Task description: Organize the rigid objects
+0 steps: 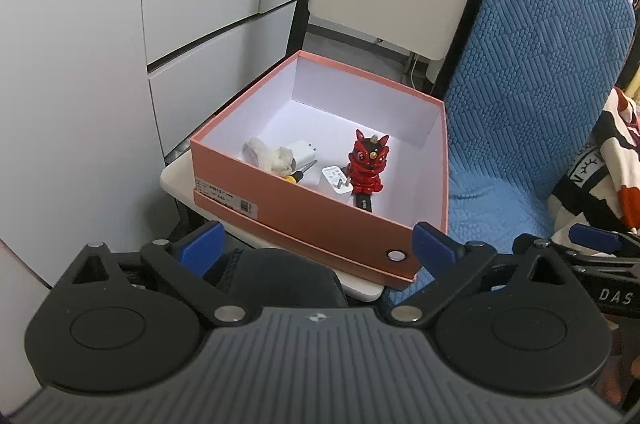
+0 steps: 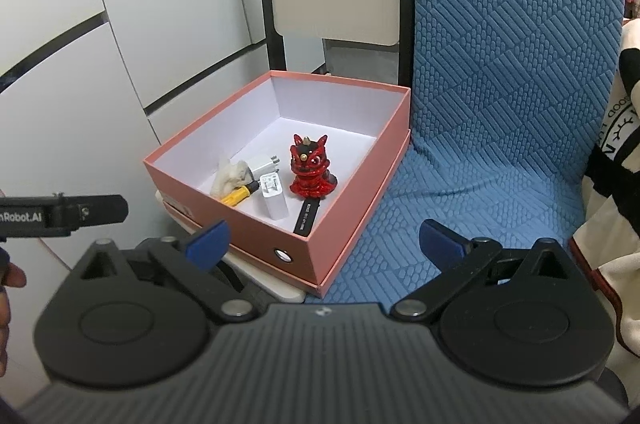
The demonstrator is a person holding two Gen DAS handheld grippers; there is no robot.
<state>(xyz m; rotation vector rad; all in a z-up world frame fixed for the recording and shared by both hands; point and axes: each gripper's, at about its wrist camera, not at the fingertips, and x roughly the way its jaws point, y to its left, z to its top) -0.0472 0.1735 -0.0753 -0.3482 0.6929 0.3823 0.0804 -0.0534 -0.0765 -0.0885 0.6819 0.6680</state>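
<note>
Objects are gathered inside the pink box (image 2: 320,224): red lion figurine (image 2: 310,167) upright, white charger (image 2: 274,197), yellow-handled screwdriver (image 2: 240,193), black strip (image 2: 308,218) lying with its long axis toward the near wall. The box sits ahead of both claws, on a white seat beside the blue cushion (image 2: 500,103). Left claw (image 1: 320,244) and right claw (image 2: 324,242) are spread and empty. Neither is judged clearly nearer.
</note>
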